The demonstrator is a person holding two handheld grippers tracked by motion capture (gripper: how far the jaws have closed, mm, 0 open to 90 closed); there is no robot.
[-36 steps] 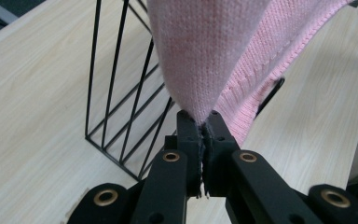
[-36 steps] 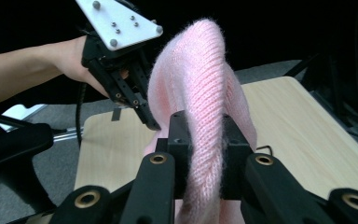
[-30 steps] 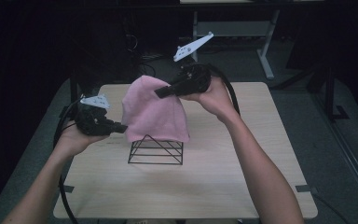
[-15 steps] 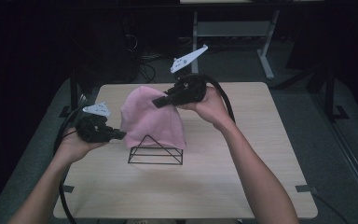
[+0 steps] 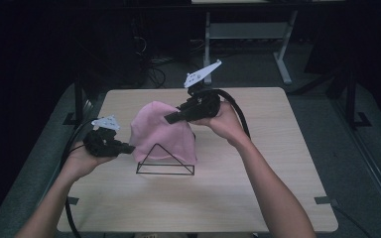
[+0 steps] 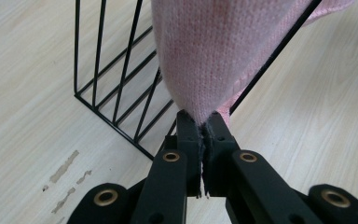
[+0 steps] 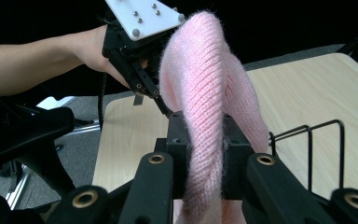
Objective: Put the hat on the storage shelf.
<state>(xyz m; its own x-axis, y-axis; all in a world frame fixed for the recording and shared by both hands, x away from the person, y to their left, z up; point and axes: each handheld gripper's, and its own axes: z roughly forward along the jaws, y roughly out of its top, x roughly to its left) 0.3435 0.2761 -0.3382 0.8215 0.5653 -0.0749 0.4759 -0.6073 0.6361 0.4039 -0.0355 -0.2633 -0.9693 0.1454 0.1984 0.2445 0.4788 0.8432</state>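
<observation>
place: lab | evidence: bare wooden table (image 5: pixel 258 198) | loose floor cables (image 5: pixel 158 74) | dark surroundings, metal desk frame (image 5: pixel 278 44)

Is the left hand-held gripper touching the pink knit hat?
Touching. In the left gripper view, the left hand-held gripper has its jaws shut on the hem of the pink knit hat.

pink knit hat (image 5: pixel 161 131) | draped over black wire rack (image 5: pixel 165 167) | pinched at two edges, stretched

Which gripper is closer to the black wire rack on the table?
Left. The left gripper pinches the pink knit hat low down, just beside the black wire rack. The right gripper grips the hat higher, above the rack.
</observation>
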